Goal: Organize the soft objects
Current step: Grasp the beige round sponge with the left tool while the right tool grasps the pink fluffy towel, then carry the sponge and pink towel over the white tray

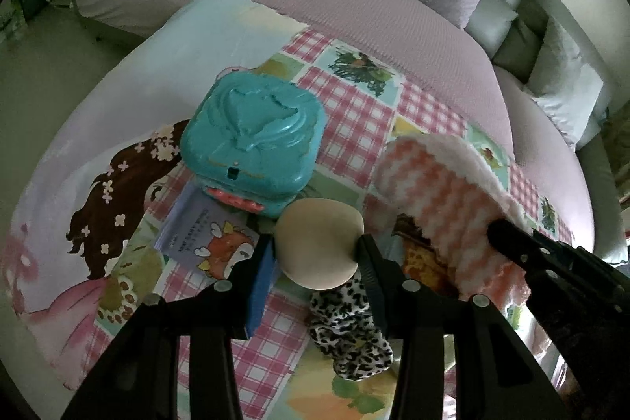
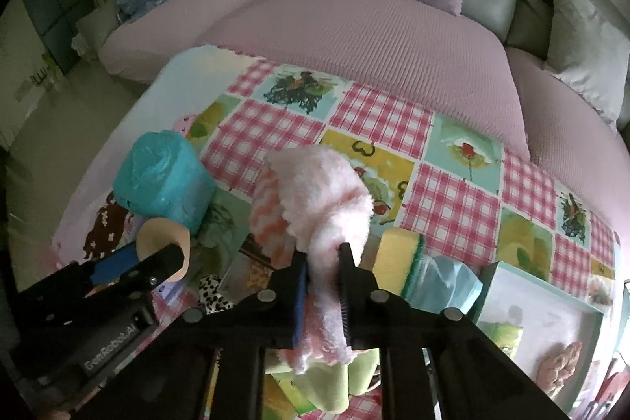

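Soft objects everywhere on this checked cloth (image 2: 378, 121), and both grippers are busy. The left gripper (image 1: 317, 250) has its jaws clamped on a beige ball (image 1: 317, 243), one pad pressing each side of it, the ball sitting squarely between the tips. Just beyond those jaws stands a teal box (image 1: 252, 140); tucked under its near edge lies a small picture card (image 1: 208, 243). Directly below the ball, between the two arms of the tool, a leopard-print scrap (image 1: 350, 333) lies crumpled on the surface.

Over to the right gripper (image 2: 323, 262): its jaws are pinched tight on a fluffy pink cloth (image 2: 323, 199), the pile squeezed thin between the pads, the bulk of it rising ahead of the tips and a tail hanging down behind them. From the left wrist view that same cloth shows its pink zigzag side, just right of the left jaws.

Right of the right jaws sit a yellow sponge (image 2: 393, 254), a pale blue tissue pack (image 2: 445, 282) touching it, and a light tray (image 2: 590, 309). Past the cloth, a pink sofa (image 2: 374, 26) with cushions.
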A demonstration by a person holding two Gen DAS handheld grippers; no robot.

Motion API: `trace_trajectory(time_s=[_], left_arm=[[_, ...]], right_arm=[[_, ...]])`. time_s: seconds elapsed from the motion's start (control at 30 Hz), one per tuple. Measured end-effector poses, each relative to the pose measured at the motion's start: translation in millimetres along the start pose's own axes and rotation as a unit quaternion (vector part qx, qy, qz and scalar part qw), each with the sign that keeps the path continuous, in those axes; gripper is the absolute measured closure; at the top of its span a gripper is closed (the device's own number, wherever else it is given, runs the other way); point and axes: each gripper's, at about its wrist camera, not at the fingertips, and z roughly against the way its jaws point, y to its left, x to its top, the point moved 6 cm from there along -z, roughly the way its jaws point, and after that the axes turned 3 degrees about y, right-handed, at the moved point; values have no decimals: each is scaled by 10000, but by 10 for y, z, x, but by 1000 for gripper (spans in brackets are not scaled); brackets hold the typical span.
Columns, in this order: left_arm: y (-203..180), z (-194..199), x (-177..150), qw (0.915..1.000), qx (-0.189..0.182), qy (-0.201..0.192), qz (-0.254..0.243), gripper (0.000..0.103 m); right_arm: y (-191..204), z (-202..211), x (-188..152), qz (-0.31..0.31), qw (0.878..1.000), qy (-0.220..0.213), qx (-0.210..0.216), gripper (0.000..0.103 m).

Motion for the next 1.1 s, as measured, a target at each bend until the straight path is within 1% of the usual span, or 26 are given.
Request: trace_trajectory(time_s=[0.17, 0.4, 0.53, 0.67, 0.8, 0.93, 1.03, 1.1], left_arm=[[-35, 80, 6, 9999, -25, -95, -44, 58], [-107, 202, 20, 9996, -50, -261, -137, 58], [-187, 297, 17, 9989, -83, -374, -252, 58], [-294, 387, 13, 9980, -106, -487, -393, 58], [-472, 447, -9, 9965, -192, -550, -592, 58], [-718, 517, -58, 9937, -256, -620, -893, 58], [-945, 558, -123, 9906, -381, -638, -1150, 58], [-1104, 551, -172, 9883, -457, -602, -1323, 58]], right_arm=[[-56, 196, 10, -109, 9996, -226, 111, 89], [-234, 684, 28, -486, 9942, -907, 325, 89], [-354, 946, -31, -713, 9883, -1315, 300, 89], [-562, 1123, -192, -1065, 9807, -1634, 114, 89], [-811, 1222, -414, -1432, 9732, -1788, -204, 89], [-1096, 1281, -646, -1837, 9640, -1856, -495, 89], [-1352, 1331, -821, -2117, 9557, -1865, -840, 89], [-1532, 1359, -938, -2319, 9508, -1837, -923, 89]])
